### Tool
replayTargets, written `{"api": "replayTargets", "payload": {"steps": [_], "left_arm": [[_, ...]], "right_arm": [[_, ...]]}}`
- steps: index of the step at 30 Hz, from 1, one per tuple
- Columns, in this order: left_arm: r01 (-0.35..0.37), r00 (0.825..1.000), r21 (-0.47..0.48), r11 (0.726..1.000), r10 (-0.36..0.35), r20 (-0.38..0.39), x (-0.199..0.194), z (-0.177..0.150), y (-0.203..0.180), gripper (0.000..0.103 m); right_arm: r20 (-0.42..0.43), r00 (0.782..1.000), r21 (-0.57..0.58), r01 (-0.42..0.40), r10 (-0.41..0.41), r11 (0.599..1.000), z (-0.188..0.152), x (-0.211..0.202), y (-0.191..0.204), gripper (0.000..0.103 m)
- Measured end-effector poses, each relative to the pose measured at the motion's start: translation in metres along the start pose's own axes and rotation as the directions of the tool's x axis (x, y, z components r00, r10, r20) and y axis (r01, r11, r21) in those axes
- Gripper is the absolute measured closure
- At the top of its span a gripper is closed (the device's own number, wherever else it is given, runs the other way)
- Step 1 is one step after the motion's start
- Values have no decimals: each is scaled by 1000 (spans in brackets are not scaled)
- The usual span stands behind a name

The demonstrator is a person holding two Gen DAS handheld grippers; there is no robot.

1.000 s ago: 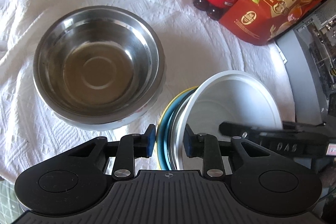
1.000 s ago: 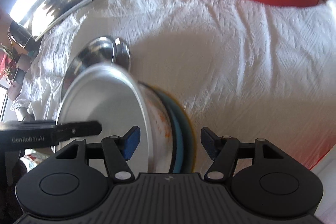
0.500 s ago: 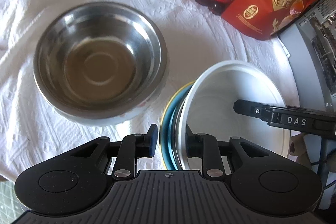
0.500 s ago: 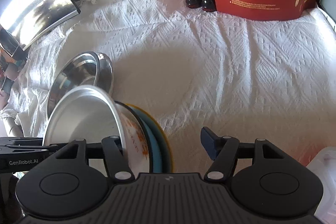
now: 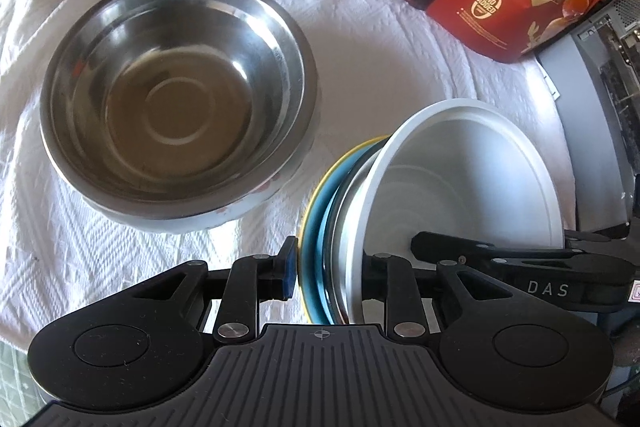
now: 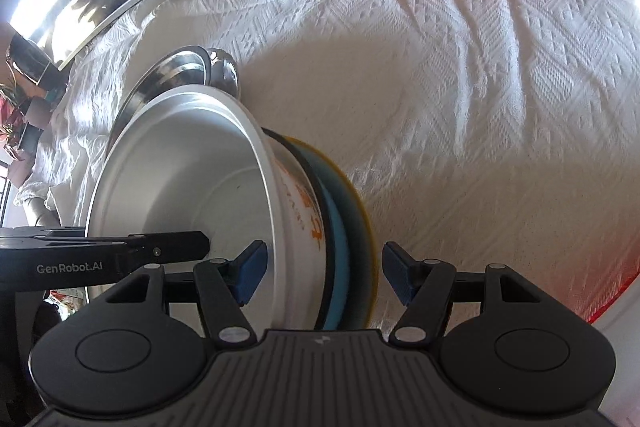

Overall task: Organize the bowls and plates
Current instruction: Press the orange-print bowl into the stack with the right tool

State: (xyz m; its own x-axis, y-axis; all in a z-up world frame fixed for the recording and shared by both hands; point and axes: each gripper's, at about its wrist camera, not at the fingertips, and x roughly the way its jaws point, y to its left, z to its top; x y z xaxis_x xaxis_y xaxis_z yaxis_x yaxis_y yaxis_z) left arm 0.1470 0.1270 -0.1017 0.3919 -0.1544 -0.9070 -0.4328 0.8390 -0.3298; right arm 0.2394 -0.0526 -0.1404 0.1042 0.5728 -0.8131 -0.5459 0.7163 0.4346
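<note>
Stack of dishes [image 5: 400, 223] is held on edge above the table [image 5: 360, 75], beside the steel bowl [image 5: 176, 99]. Left gripper [image 5: 326, 277] fingers are closing across its rim. Right gripper [image 6: 320, 273] fingers are spread, straddling the stack without a visible grip.

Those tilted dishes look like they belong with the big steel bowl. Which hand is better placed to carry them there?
Probably the left. The left gripper is closing on the stack of dishes, with the steel bowl right beside it. The right gripper only straddles the stack, its pads clear.
</note>
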Motion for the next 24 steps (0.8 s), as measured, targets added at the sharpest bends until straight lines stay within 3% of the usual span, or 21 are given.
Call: {"api": "replayTargets", "payload": {"steps": [11, 24], "left_arm": [[-5, 1000, 50, 999, 6, -12, 6, -3, -7, 66], [-6, 1000, 57, 998, 6, -11, 8, -4, -9, 65]], "right_arm": [[-42, 998, 22, -40, 41, 999, -7, 3, 2, 38], [-47, 998, 7, -46, 46, 999, -8, 4, 5, 38]]}}
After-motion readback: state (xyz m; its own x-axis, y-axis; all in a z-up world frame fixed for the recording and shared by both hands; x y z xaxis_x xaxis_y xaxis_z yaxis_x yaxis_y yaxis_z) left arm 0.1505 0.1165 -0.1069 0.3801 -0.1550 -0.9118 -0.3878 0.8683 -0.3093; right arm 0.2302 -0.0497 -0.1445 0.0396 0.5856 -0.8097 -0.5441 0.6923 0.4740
